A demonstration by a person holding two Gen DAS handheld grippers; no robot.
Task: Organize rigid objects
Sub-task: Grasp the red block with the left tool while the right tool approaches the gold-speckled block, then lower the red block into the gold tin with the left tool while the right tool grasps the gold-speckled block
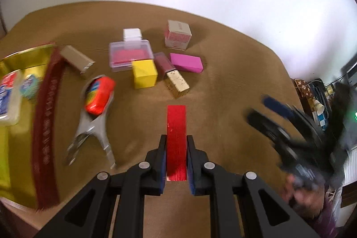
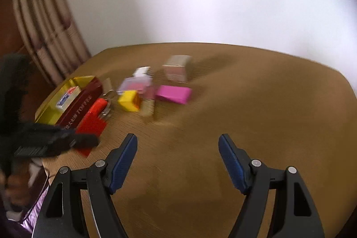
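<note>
The left hand-held gripper [image 1: 176, 157] is clamped on the red box [image 1: 176, 126], probably for the tin [image 1: 24, 59] at left; the right hand-held gripper [image 2: 177, 162] stands apart, empty.

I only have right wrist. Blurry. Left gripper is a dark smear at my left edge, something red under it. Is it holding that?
Observer: Yes. In the left wrist view the left gripper has its jaws shut on a flat red box.
Operator: What's the bright red thing beside the tin?
Observer: A red-orange packet, lying on metal tongs next to the gold tin.
Operator: Anything in the tin besides the card box?
Observer: A small round teal item sits beside the white and blue box.
</note>
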